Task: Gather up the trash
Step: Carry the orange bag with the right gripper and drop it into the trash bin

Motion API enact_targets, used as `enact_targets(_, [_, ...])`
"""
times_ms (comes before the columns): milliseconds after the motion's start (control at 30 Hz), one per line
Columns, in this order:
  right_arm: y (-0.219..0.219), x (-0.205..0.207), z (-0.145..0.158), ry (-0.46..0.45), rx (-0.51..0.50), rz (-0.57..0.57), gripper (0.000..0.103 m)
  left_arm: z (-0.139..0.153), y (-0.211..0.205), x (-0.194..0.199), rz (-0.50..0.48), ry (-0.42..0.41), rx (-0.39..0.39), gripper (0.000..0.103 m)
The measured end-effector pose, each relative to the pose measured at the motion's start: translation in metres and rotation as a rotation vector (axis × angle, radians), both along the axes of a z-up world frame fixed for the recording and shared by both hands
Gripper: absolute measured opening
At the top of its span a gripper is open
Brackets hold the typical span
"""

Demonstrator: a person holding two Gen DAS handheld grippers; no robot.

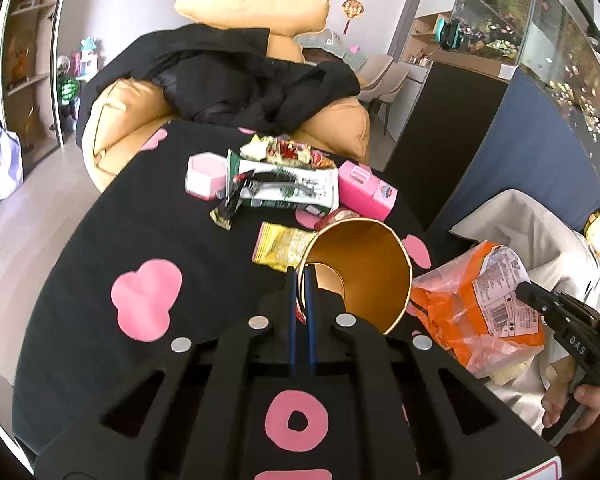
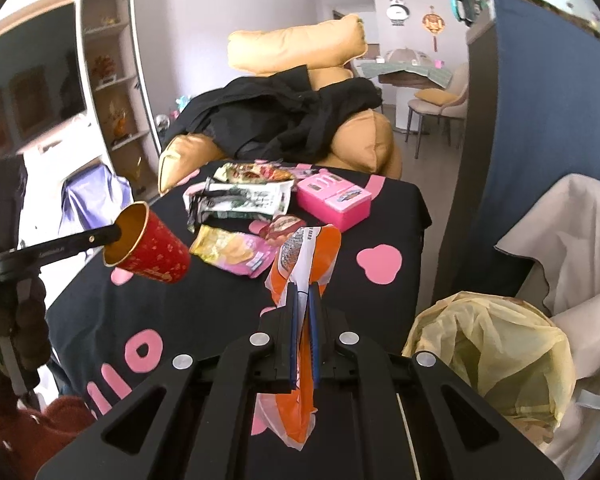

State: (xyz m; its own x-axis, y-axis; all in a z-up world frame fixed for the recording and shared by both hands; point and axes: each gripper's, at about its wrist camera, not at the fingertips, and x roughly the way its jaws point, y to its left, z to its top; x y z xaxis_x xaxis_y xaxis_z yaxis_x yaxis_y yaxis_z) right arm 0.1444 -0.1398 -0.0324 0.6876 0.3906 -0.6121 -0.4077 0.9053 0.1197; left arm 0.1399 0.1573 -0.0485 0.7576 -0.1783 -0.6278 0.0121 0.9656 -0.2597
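My left gripper (image 1: 301, 270) is shut on the rim of a red paper cup with a gold inside (image 1: 364, 268); the cup (image 2: 156, 248) shows held above the table's left side in the right wrist view. My right gripper (image 2: 303, 286) is shut on an orange and white snack bag (image 2: 308, 248), lifted off the table; the bag (image 1: 484, 304) also shows at right in the left wrist view. A bin lined with a yellow bag (image 2: 496, 360) stands to the right of the table. More wrappers lie on the black cloth: a yellow one (image 1: 280, 246) and a green and white one (image 1: 292, 188).
The table has a black cloth with pink shapes (image 1: 148, 300). A pink box (image 2: 336, 196) and a pink hexagonal box (image 1: 206, 174) sit among the wrappers. An orange beanbag with black clothes (image 2: 292, 128) stands behind. A blue panel (image 2: 540, 120) and beige cloth (image 2: 572, 240) are at right.
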Motion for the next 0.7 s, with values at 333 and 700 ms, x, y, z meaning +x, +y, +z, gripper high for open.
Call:
enact_targets(333, [-0.018,-0.013,0.04,-0.118,-0.042,-0.058,0.007,0.015,-0.017,-0.001,-0.074,-0.015,-0.037,0.004])
enact_targets(700, [-0.126,-0.024,0.074,-0.236,-0.112,-0.287,0.007,0.069,-0.122,0.02,-0.296,-0.073,-0.01,0.004])
